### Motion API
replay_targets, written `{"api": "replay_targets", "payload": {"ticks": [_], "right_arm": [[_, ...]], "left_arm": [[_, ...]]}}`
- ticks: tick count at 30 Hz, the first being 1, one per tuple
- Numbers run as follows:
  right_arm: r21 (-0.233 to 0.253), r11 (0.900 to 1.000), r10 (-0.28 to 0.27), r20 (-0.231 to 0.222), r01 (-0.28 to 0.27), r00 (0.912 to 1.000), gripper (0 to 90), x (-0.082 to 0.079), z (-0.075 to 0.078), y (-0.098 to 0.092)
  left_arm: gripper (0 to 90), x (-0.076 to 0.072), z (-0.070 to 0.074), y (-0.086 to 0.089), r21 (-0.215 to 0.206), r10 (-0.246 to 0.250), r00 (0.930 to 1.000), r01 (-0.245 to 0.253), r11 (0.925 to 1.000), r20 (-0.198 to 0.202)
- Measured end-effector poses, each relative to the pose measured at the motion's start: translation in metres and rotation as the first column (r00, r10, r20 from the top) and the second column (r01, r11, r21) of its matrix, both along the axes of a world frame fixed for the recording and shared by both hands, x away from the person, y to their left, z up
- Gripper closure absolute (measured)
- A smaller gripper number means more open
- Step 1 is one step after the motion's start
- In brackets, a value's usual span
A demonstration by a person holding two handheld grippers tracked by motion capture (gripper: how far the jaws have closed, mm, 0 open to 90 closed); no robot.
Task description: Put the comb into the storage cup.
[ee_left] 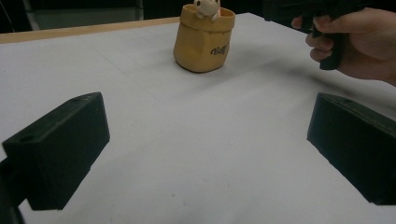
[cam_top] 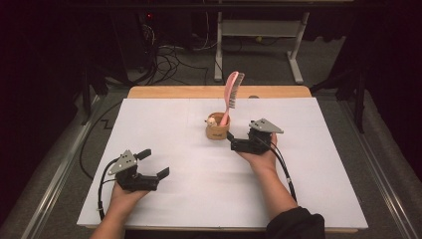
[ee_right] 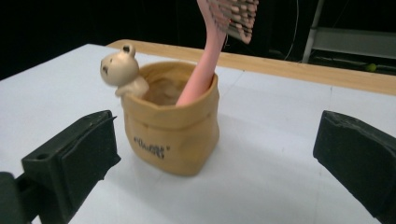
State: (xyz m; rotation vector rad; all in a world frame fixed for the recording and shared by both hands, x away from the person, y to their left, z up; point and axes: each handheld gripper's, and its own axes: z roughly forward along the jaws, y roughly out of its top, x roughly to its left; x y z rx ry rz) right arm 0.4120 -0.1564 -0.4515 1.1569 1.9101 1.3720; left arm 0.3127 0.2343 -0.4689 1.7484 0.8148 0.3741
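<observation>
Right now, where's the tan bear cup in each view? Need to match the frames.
High view: tan bear cup sits centre, slightly toward the far side of the white board, just left of the right gripper.
Left gripper view: top centre, far beyond the open jaws.
Right gripper view: centre-left, close, between the open jaws.
Shared landmark: the small bear figure on the cup's rim.

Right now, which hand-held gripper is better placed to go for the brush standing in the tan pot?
Right. The right hand-held gripper sits just beside the tan pot, jaws open toward it, with the pink brush leaning out above. The left hand-held gripper is open too, but lies well back near the table's near left.
</observation>
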Motion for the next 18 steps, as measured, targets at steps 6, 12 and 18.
{"api": "replay_targets", "payload": {"ticks": [6,12,18], "right_arm": [[-0.015,1.0,0.01,-0.002,-0.01,0.9999,0.3,-0.016,-0.007,-0.011],[-0.022,1.0,0.022,0.002,-0.022,0.9997,0.3,-0.033,-0.01,-0.022],[-0.023,0.999,0.038,0.02,-0.038,0.9991,0.3,-0.053,-0.01,-0.034]], "left_arm": [[0.0,0.0,0.001,0.003,-0.002,0.01,0.9999,-0.01,0.9999,0.0],[0.0,0.001,0.0,0.004,0.001,0.01,0.9999,-0.01,0.9999,-0.011],[0.0,0.0,0.0,0.003,0.002,0.002,1.0,-0.002,1.0,-0.01]]}}
